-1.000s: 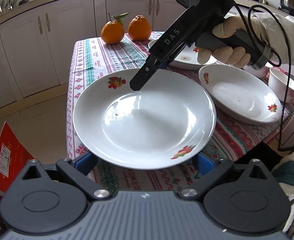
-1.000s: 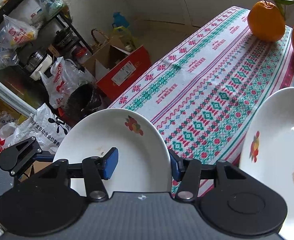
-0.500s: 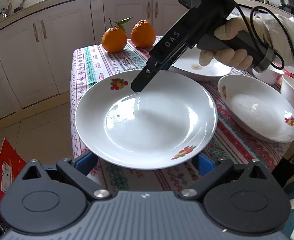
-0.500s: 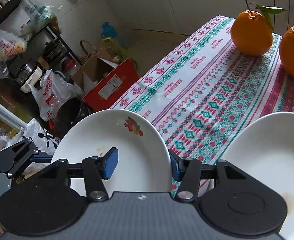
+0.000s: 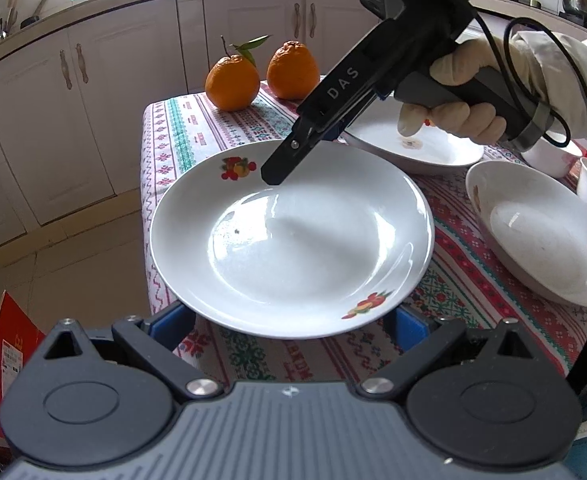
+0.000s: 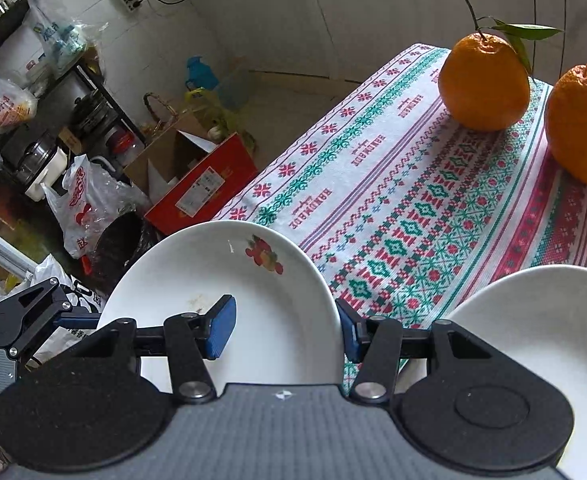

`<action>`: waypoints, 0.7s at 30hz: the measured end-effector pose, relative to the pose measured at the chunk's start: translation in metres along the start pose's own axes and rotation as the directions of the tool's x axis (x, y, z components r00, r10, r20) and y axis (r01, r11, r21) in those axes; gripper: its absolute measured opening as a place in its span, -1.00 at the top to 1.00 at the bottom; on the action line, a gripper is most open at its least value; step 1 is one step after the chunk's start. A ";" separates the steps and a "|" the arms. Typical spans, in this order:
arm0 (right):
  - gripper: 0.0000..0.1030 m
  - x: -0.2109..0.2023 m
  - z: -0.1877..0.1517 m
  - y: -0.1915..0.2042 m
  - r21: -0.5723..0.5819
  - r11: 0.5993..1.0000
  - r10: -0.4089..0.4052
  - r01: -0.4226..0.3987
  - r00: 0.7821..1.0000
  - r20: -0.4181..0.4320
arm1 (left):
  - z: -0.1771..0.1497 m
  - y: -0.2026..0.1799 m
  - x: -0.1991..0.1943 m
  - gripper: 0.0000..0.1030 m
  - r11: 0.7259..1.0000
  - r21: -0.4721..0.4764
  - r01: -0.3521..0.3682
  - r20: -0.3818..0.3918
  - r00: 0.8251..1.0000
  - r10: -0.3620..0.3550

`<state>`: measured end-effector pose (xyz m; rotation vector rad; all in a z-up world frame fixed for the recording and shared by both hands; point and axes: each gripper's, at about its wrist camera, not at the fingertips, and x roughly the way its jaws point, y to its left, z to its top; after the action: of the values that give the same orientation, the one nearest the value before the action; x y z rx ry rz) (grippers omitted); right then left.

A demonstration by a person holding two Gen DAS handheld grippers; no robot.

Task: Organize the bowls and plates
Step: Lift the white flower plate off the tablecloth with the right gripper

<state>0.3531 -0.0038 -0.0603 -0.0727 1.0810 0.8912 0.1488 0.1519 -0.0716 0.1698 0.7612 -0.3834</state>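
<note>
The white plate (image 5: pixel 293 240) with fruit motifs sits at the near left corner of the tablecloth (image 5: pixel 181 136), holding only a few specks. The right gripper (image 6: pixel 285 330) pinches its far rim, one pad inside and one outside. The left gripper (image 5: pixel 289 322) is spread wide, its blue pads just under the near rim. Two more plates (image 5: pixel 433 148) (image 5: pixel 541 240) lie to the right, two oranges (image 5: pixel 231 86) at the far edge.

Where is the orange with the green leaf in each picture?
Left wrist view: the leafy orange sits far back on the tablecloth, left of the other orange.
Right wrist view: the leafy orange is at upper right.
Shared landmark: the big plate.
</note>
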 end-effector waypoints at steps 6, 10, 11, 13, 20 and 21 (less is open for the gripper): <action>-0.15 0.002 0.002 -0.001 -0.013 1.000 -0.012 0.012 1.000 0.010 | 0.001 0.000 0.000 -0.93 1.000 0.005 -0.006 -0.002 1.000 0.006; -0.17 0.004 0.002 0.001 -0.029 0.999 -0.018 0.018 1.000 0.011 | 0.000 0.000 0.000 -0.93 1.000 0.007 -0.009 0.000 1.000 0.009; -0.25 0.004 0.002 0.002 -0.031 0.999 -0.018 0.018 1.000 0.011 | -0.001 0.000 -0.001 -0.94 1.000 0.009 -0.010 0.002 1.000 0.010; -0.62 0.000 0.002 0.004 -0.025 1.000 -0.008 0.009 1.000 0.028 | -0.001 -0.001 -0.002 -0.95 1.000 0.002 -0.010 0.002 1.000 0.010; -0.90 -0.031 -0.001 0.021 -0.060 0.998 -0.005 0.011 0.995 0.100 | -0.005 -0.007 -0.020 -0.96 0.999 -0.005 -0.034 0.004 0.999 0.034; -0.94 -0.038 -0.004 0.026 -0.068 0.998 -0.004 0.011 0.994 0.109 | -0.006 -0.010 -0.025 -0.96 0.999 -0.005 -0.032 0.008 0.999 0.032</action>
<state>0.3267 -0.0111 -0.0238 -0.0844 0.9483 0.9151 0.1243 0.1516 -0.0588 0.1753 0.7509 -0.3513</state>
